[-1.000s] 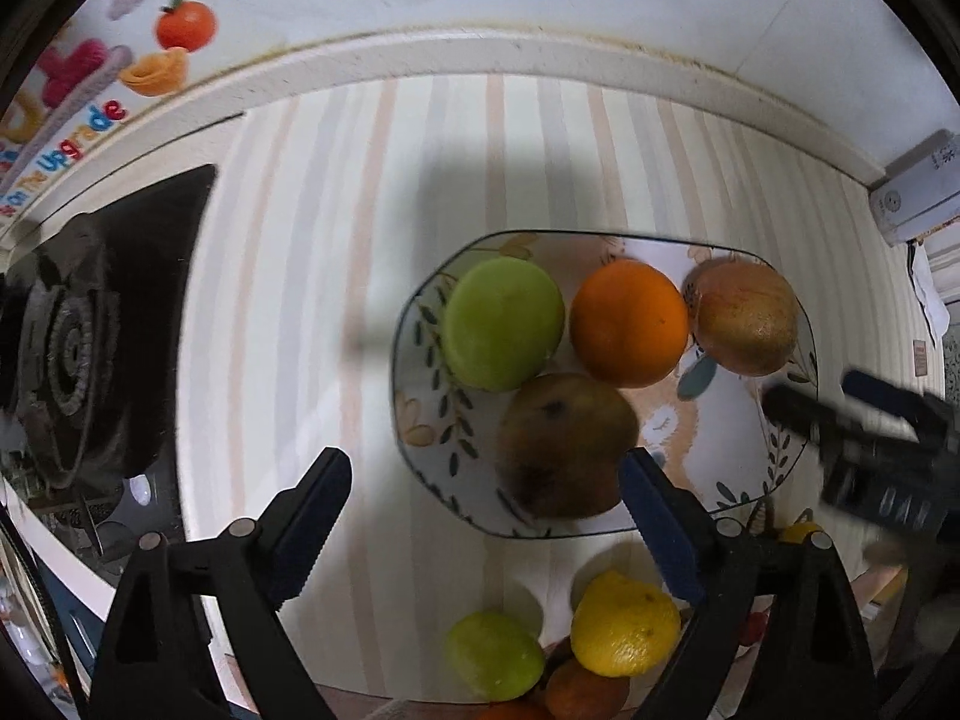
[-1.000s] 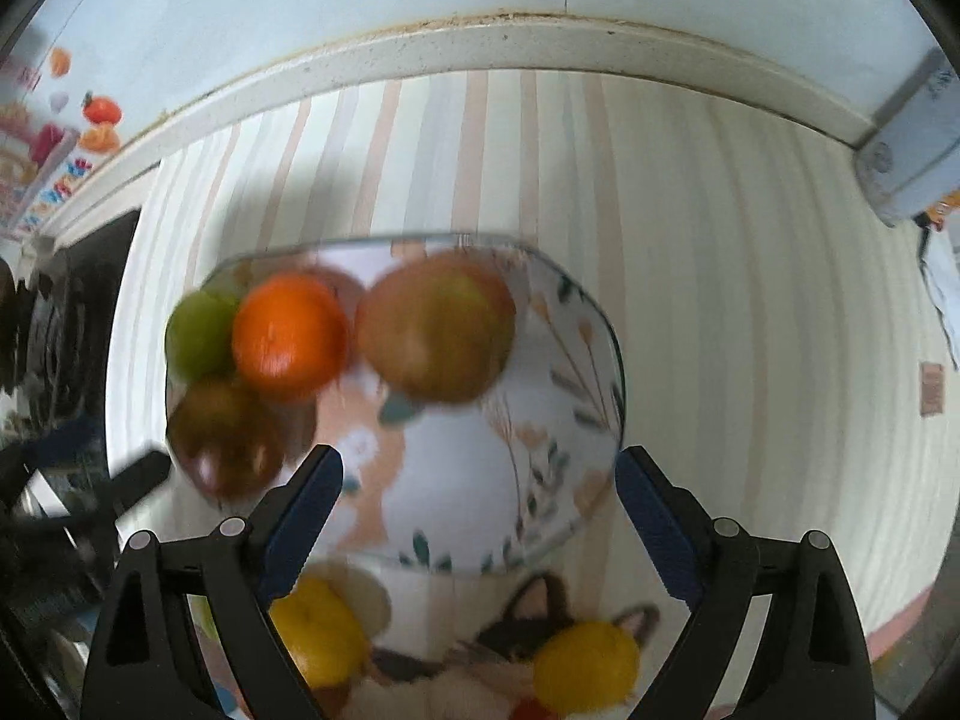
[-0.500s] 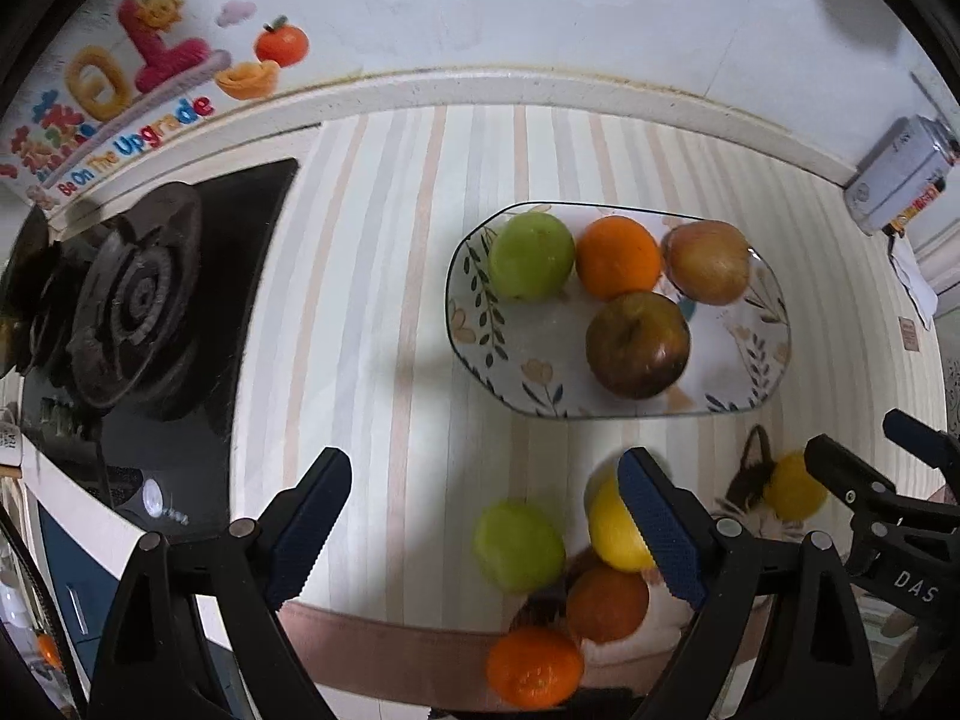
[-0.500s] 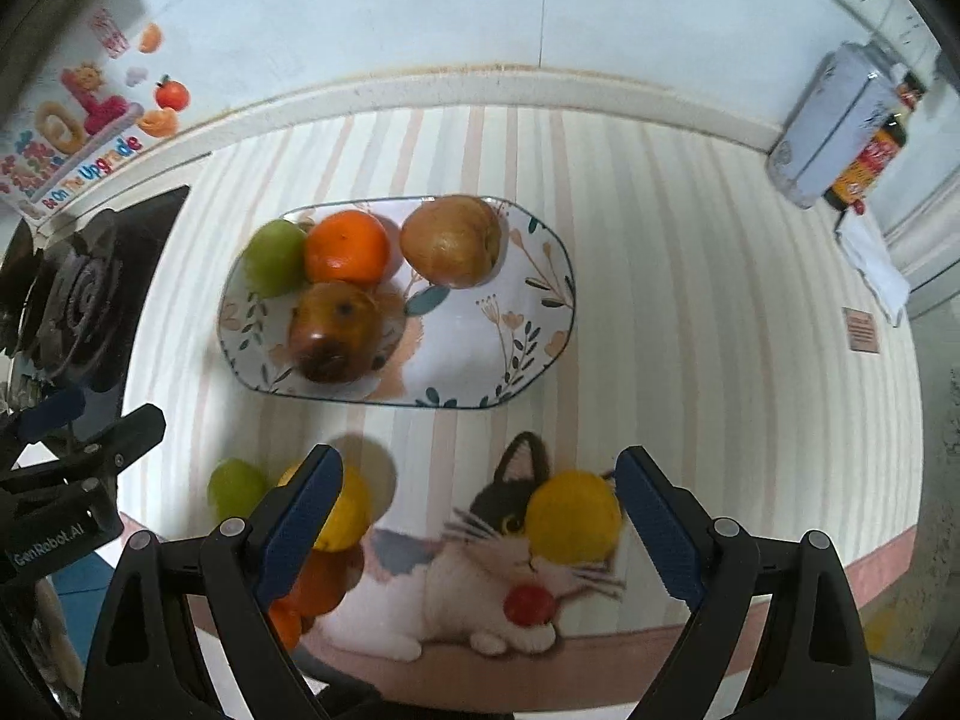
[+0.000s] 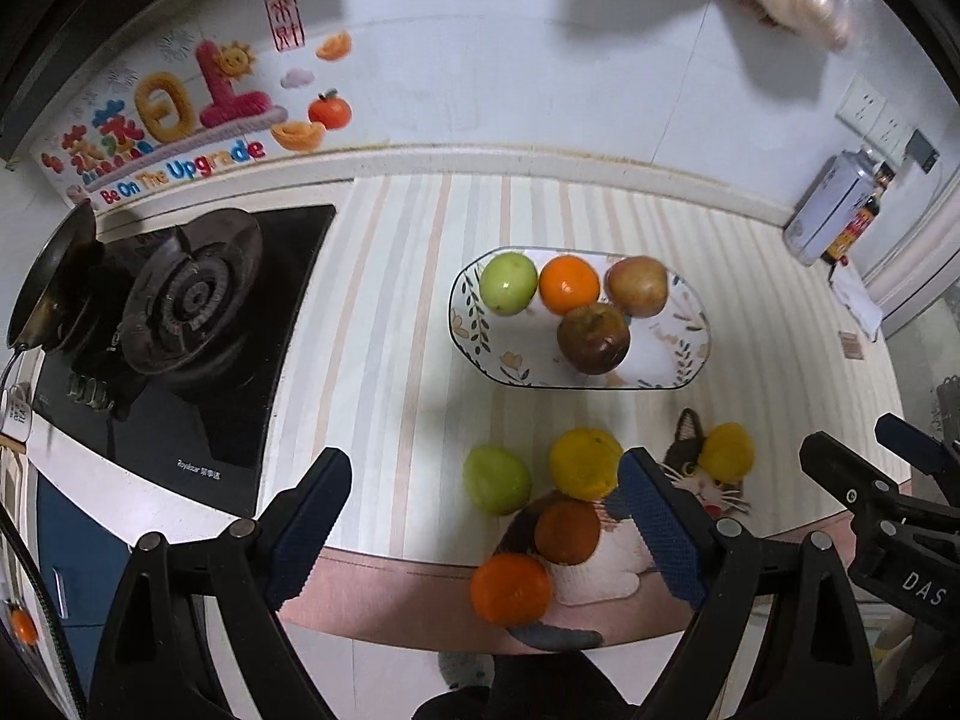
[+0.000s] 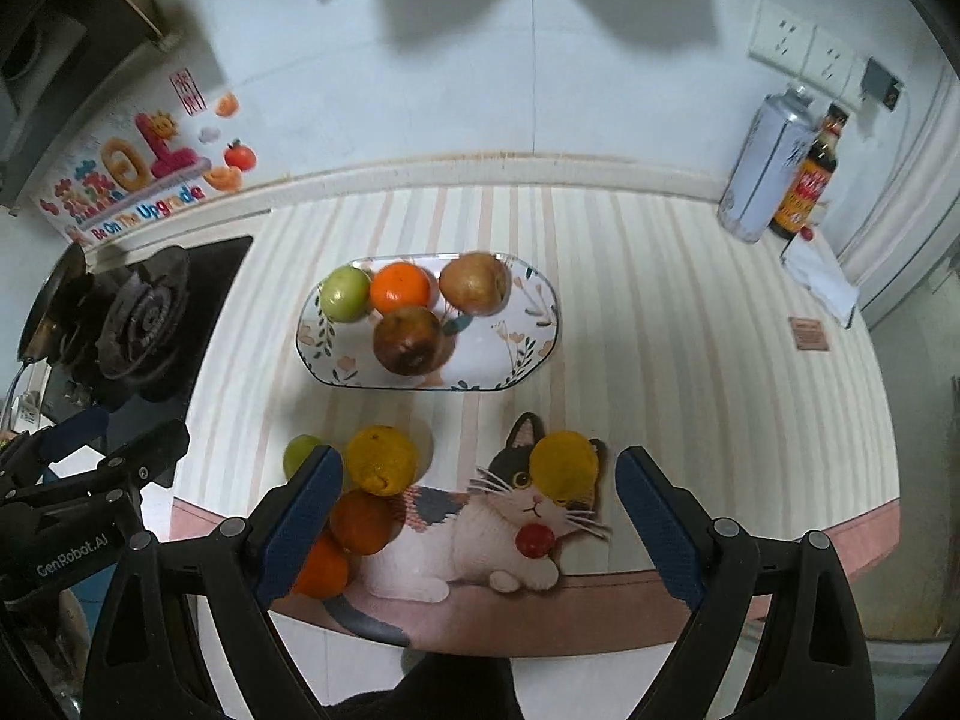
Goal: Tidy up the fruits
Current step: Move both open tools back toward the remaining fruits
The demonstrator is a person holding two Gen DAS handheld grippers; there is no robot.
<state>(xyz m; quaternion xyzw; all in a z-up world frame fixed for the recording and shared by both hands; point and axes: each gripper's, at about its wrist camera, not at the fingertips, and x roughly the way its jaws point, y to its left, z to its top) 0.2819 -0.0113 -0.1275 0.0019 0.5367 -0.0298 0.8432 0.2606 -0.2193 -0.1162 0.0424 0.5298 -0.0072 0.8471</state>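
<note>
Resting on the striped counter mat (image 5: 384,324), the oval plate (image 5: 690,360) carries four fruits: a green apple (image 5: 507,283), an orange (image 5: 569,284) and a brownish apple (image 5: 637,285) in a row along its far side, and a dark red apple (image 5: 593,337) just in front of them, touching the orange.

Loose fruit lies on the mat between the plate and the near counter edge:
- a second green apple (image 5: 497,478);
- a yellow lemon (image 5: 585,462) just right of it;
- a dark orange fruit (image 5: 567,531) touching the lemon on its near side;
- a bright orange fruit (image 5: 510,588) at the mat's pink border;
- a second yellow fruit (image 6: 564,468) lying on the head of the printed cat (image 6: 510,534), apart from the other four.

Left gripper (image 5: 483,516): jaws spread wide, nothing between them, held above the near counter edge over the loose group. Right gripper (image 6: 477,510): jaws likewise spread wide and empty, held over the printed cat. Each gripper shows at the edge of the other's view, the right one (image 5: 888,498) at the right side and the left one (image 6: 90,480) at the left side.

A gas stove (image 5: 186,312) occupies the counter left of the mat. A spray can (image 6: 765,174) and a dark sauce bottle (image 6: 807,180) stand side by side at the far right corner against the wall. A colourful sticker (image 5: 174,126) is on the wall behind the stove.
</note>
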